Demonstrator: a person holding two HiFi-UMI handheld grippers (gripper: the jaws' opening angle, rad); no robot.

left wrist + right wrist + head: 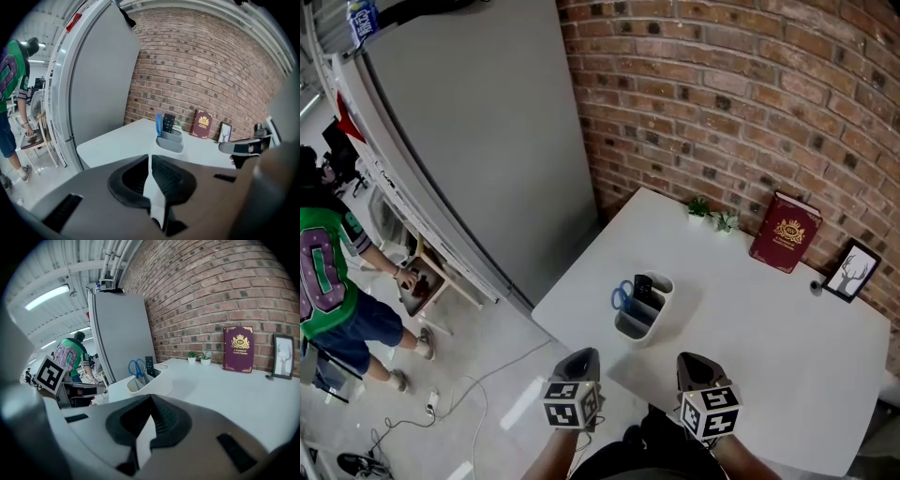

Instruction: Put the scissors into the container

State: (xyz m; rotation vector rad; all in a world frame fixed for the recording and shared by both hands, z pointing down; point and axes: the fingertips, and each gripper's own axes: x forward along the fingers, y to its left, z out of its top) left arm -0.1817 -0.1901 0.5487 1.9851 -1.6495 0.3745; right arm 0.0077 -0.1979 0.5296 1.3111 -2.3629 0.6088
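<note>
Left tongs and right tongs closed, blue-handled scissors upright in grey container

Lies clear across the table from the near edge up to the container, and to its right. Narrows at the far side, along the brick wall, past potted plants, a book, a picture frame.
</note>
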